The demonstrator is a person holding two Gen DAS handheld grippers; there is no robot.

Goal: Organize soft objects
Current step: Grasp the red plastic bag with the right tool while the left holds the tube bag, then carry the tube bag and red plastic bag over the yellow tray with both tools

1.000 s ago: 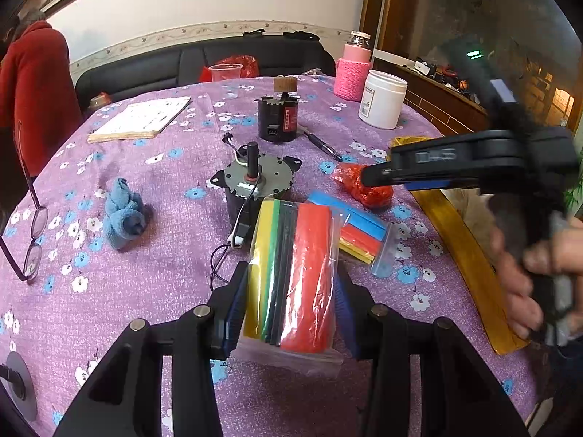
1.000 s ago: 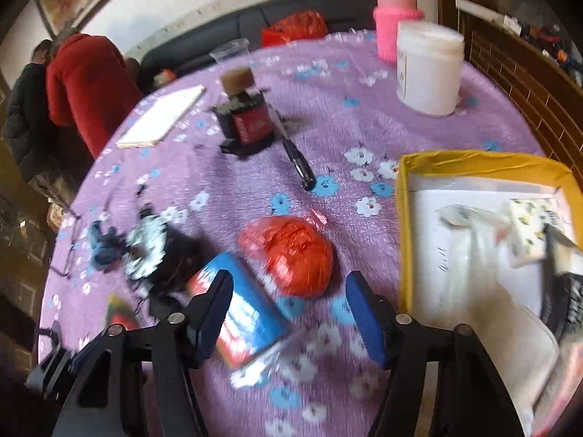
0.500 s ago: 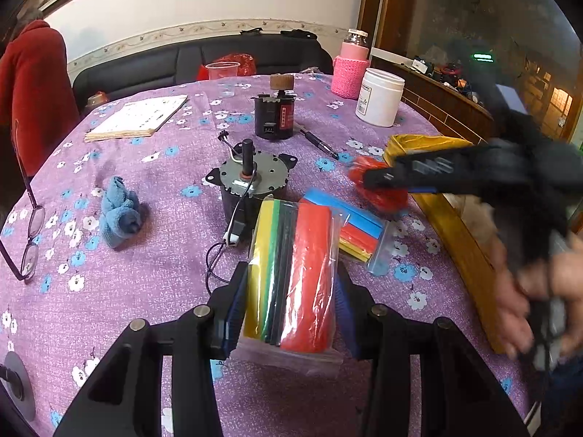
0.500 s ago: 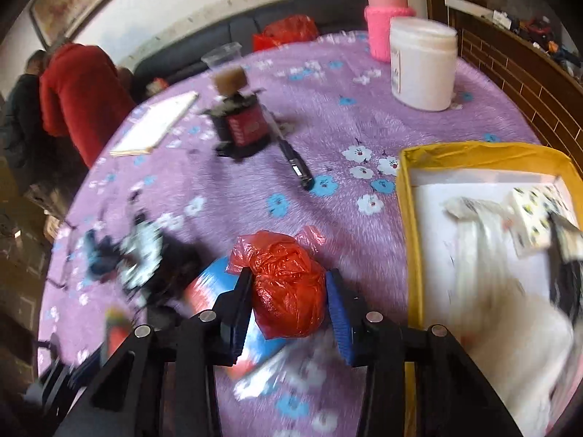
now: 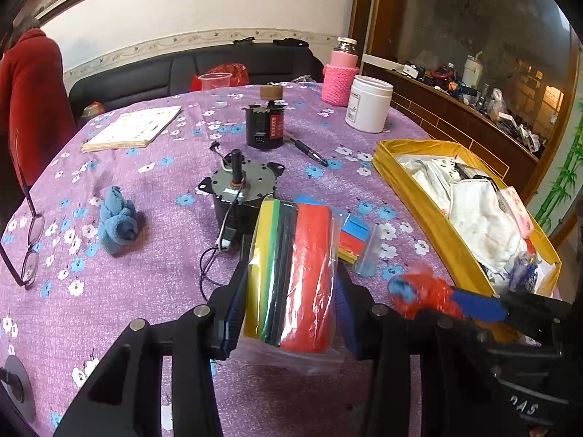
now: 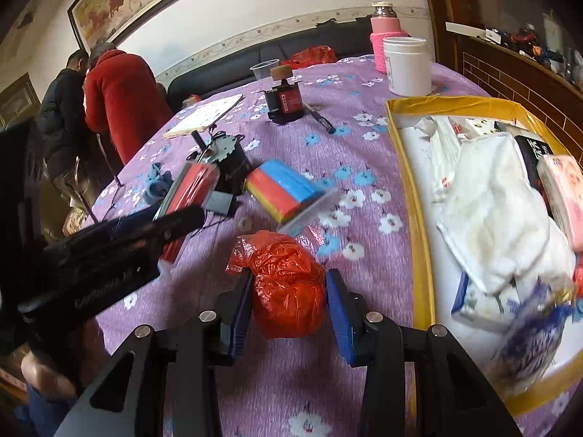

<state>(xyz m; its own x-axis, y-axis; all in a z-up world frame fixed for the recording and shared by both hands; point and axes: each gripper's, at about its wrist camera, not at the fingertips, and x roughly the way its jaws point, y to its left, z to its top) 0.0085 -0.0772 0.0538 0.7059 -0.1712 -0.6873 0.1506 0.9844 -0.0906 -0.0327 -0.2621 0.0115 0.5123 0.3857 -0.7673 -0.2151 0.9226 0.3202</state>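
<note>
Crinkly red bag (image 6: 288, 287) now off table, prob.

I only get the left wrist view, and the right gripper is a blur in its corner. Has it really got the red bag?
Observer: Yes. In the right wrist view the right gripper is shut on the red bag, with a blue pad pressing each side.
Operator: Is the bag over the tray?
Observer: No. It is on the picture's left of the yellow tray rim, with the purple tablecloth behind it.
</note>
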